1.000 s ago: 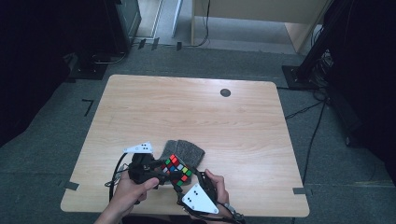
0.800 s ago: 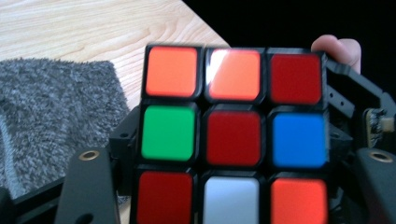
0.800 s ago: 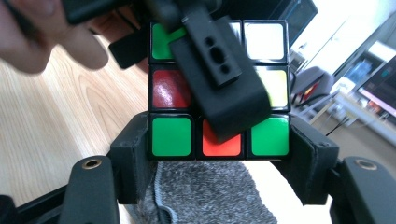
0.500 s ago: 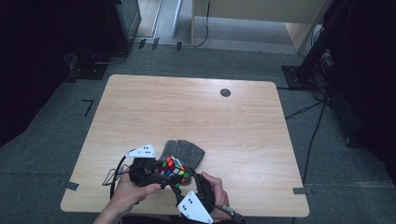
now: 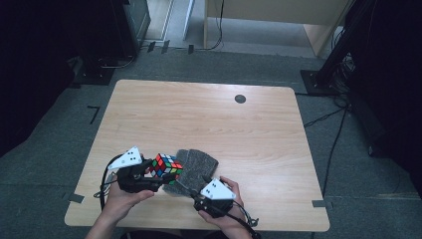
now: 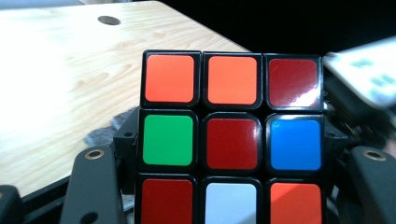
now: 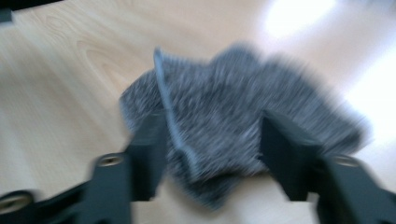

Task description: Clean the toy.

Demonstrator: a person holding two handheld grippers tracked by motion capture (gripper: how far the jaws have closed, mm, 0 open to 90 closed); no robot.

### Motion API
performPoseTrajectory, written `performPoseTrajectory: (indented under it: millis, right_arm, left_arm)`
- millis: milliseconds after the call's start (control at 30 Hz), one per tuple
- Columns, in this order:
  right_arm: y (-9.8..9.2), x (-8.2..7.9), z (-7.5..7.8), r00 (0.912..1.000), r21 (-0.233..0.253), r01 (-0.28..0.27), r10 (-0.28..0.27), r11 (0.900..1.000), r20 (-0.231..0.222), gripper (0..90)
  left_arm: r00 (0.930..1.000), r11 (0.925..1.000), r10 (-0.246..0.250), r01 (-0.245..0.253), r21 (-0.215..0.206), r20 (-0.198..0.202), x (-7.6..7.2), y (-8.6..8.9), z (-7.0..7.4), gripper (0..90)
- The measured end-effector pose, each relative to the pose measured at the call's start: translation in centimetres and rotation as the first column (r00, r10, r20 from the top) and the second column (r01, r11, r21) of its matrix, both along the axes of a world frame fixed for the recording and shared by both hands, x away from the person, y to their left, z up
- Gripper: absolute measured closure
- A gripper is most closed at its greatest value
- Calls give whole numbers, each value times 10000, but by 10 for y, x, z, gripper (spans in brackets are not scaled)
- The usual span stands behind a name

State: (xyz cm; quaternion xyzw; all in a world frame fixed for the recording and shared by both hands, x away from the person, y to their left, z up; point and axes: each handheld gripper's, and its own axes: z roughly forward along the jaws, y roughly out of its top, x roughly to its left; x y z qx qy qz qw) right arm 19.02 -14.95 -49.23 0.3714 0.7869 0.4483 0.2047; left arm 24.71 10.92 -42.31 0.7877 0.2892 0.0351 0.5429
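Cube [image 6: 232,142] sits pinched in our left hand-held gripper [image 5: 149,174], just above the bench [image 5: 209,119]; our right hand-held gripper [image 7: 212,154] is spread over the grey cloth [image 7: 233,126] — we should close low and slowly; keep the cube steady.

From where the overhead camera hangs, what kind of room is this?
Probably a lab or recording studio, not a home. A bare wooden table stands on grey carpet, with cables trailing to black equipment stands, and a person works a Rubik's cube with hand-held grippers.
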Motion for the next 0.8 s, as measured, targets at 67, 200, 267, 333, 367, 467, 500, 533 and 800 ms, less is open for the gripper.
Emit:
performPoseTrajectory:
  millis: [67,200,267,333,367,467,500,533,800]
  right_arm:
    - [-2,10,-6,9879,708,35,75,9975,-1550,535]
    - [-7,18,-18,9765,-134,373,-393,9992,-2121,598]
    - [-15,22,-19,9712,-405,414,-497,9983,-2329,608]
    - [-25,25,-18,9708,-876,599,-784,9944,-2269,615]
    - [-31,27,-18,9690,-1109,735,-973,9911,-2272,615]
    - [-53,33,-14,9552,-1734,1607,-1974,9716,-2204,585]
    - [-60,34,-13,9468,-1985,2063,-2467,9581,-2067,562]
    - [-68,36,-9,9370,-1986,2500,-2885,9477,-1969,538]
    - [-61,27,11,9800,828,1598,-1480,9837,-1332,419]
  left_arm:
    - [9994,9996,-155,149,228,297,-2,-1,-2,337]
    - [9954,9974,-514,470,555,811,-6,-4,-2,337]
    - [9956,9975,-361,307,634,861,-6,-3,-2,337]
    - [9967,9981,-307,265,562,752,-4,1,-3,337]
    - [9969,9983,-279,239,540,739,-4,2,-3,337]
    - [9967,9981,-250,206,578,777,-3,5,-4,337]
    - [9967,9981,-248,203,585,769,-2,6,-5,337]
    - [9967,9981,-239,193,590,781,-2,6,-5,337]
    - [9937,9972,-276,198,720,1085,-3,4,-10,338]
